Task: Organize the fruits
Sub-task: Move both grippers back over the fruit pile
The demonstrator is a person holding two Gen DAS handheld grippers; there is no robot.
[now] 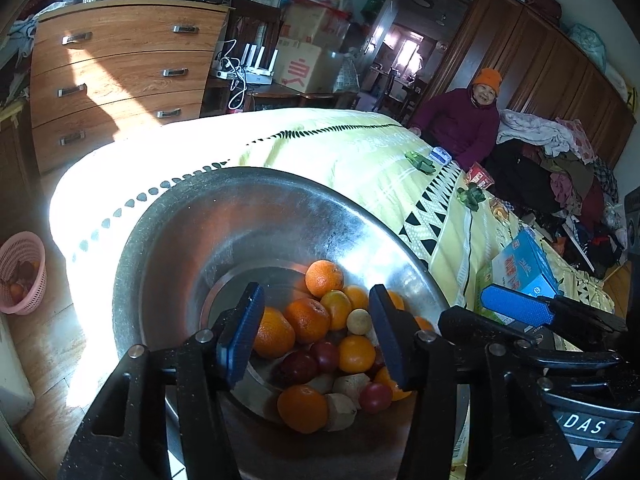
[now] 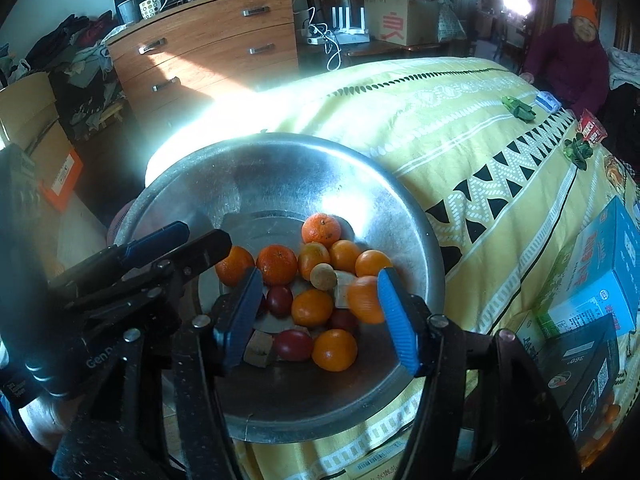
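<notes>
Both grippers, left and right, are hanging released over the steel basin on the yellow bedspread; a blurred mandarin is lying beside the right pad, among piled fruit.

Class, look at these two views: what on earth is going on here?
A person holds a claw in each hand over a metal basin of oranges and small red fruits on a yellow bedspread. The right claw is open, with a blurred orange by its right pad, seemingly dropping. The left claw is open too, holding nothing.
</notes>
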